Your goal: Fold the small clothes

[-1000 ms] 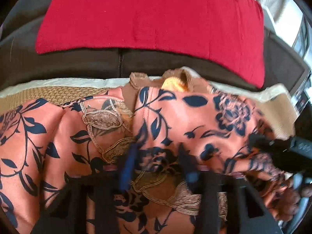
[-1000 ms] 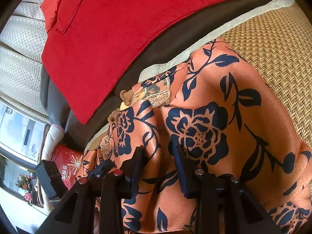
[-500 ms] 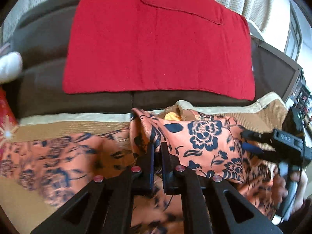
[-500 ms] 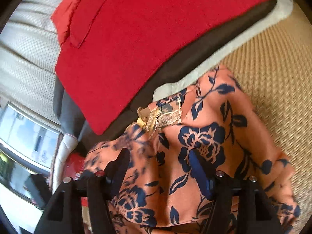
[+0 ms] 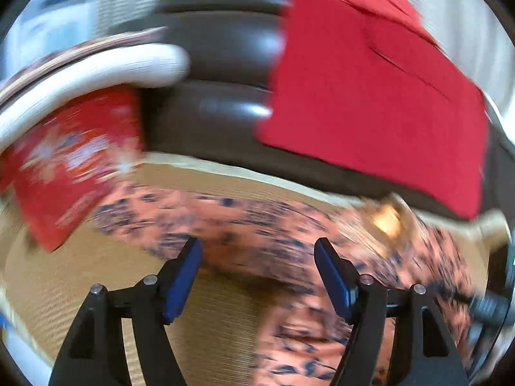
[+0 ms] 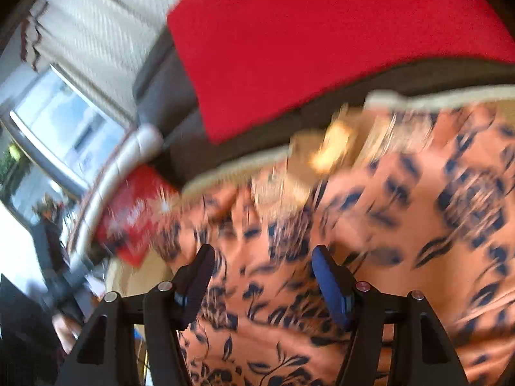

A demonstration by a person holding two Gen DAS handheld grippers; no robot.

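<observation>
An orange garment with dark blue flowers (image 5: 257, 228) lies spread on a woven tan mat (image 5: 225, 315), its gold-trimmed collar (image 5: 386, 218) toward the sofa. My left gripper (image 5: 257, 257) is open and empty, above the garment's near edge. My right gripper (image 6: 262, 263) is open and empty over the same garment (image 6: 402, 225). Both views are motion-blurred.
A dark sofa (image 5: 225, 112) with a red cloth (image 5: 370, 96) draped on it stands behind the mat. A red patterned bag (image 5: 70, 167) and a white cushion edge (image 5: 96, 70) lie at the left; the bag also shows in the right wrist view (image 6: 132, 215).
My left gripper was shut on the garment half a second ago and has let go and opened. Both grippers have pulled back and swung left.
</observation>
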